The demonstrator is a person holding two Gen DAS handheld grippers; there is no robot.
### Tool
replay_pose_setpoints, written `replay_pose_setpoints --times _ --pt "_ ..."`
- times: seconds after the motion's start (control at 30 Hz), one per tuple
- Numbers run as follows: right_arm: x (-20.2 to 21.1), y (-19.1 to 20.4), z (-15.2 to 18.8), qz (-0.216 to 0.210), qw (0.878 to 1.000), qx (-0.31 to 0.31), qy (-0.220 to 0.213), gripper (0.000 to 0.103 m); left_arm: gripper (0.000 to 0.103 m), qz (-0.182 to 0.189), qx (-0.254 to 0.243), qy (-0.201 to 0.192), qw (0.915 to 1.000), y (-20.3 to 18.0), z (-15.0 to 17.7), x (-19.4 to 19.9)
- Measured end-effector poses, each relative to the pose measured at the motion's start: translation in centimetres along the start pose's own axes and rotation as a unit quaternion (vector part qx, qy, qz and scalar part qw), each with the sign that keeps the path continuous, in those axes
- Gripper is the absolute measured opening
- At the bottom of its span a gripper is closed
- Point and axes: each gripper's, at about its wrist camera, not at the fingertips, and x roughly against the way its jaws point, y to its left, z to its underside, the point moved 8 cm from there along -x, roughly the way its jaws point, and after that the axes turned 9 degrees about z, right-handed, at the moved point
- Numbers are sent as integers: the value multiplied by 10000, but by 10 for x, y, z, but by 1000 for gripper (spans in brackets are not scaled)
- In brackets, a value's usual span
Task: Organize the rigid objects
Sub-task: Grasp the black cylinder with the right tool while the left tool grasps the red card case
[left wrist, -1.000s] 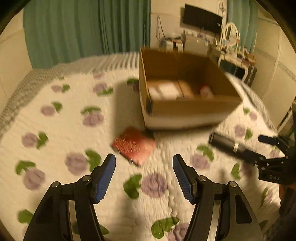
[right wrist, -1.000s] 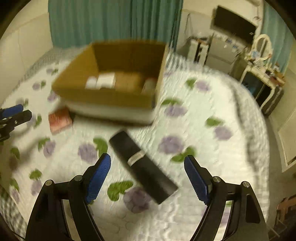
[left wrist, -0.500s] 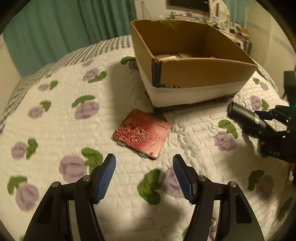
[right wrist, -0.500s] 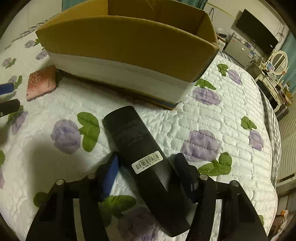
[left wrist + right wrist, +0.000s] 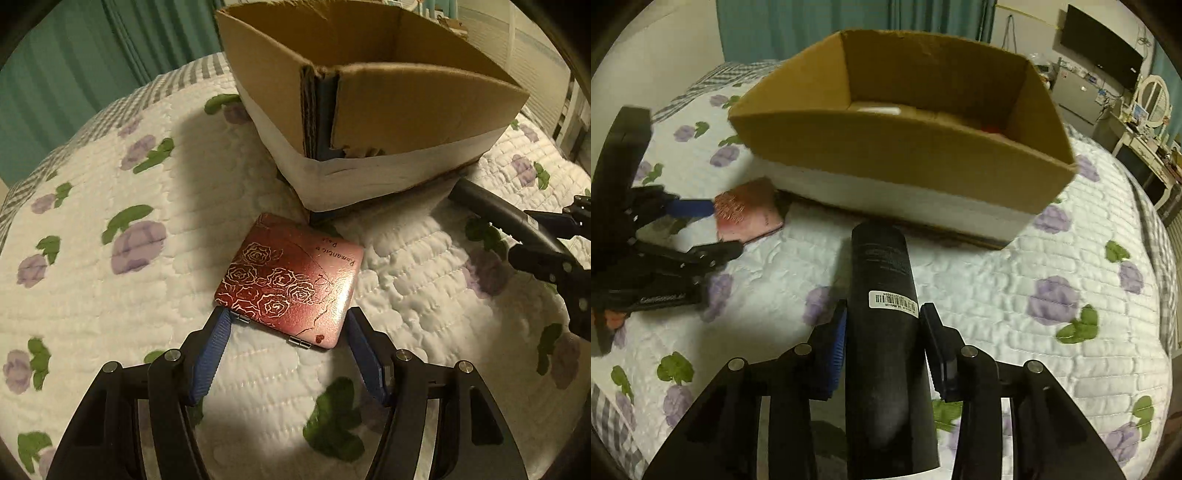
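Both grippers are low over the bed. Right gripper [image 5: 882, 350] is clamped on a black cylindrical tube with a white barcode label [image 5: 884, 332]; its blue-padded fingers [image 5: 837, 354] press the tube's sides near the label, and the tube points toward 12 o'clock, its far end just short of the open brown cardboard box with a white band around its base [image 5: 923, 162]. The tube seems raised off the quilt, though I cannot tell for sure.

Left gripper [image 5: 286, 339] is spread wide, gripping nothing, its blue pads [image 5: 210, 354] flanking the near, hinged edge of a flat, dark red metallic case embossed with golden roses [image 5: 291, 280]. Whether the pads touch the case cannot be told. The case lies flat on the white quilted bedspread printed with purple flowers and green leaves [image 5: 110, 295], with the box's near corner just beyond it at 12 o'clock.

From the right wrist, the case [image 5: 748, 206] sits at 10 o'clock beside the box. Inside the box, pale items show indistinctly.
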Motion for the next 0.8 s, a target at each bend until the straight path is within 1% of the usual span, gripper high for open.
replay_pose_setpoints --times 0.17,0.3,0.47,0.6,0.63,0.7,0.8 --pt "-8 -5 5 5 9999 -68 138 37 75 37 68 84 9999 6 -9 -15" --pt "-11 -7 7 13 9998 -108 166 37 78 9 92 45 9999 9 -12 -21" --pt "-15 -1 4 42 9998 -91 166 37 79 -275 -12 -87 9996 6 -13 -17" --pt "-15 -2 3 54 9997 -178 140 37 79 -741 -114 -307 9967 9 -16 -3" --pt "-16 -2 3 53 9997 -198 137 37 78 -836 -134 -414 9955 10 -18 2" --pt "-15 -5 5 29 9996 -227 139 37 77 -860 -130 -522 9948 12 -20 6" --pt "-17 -4 5 21 9996 -229 151 37 74 -785 -86 -618 9950 14 -25 9"
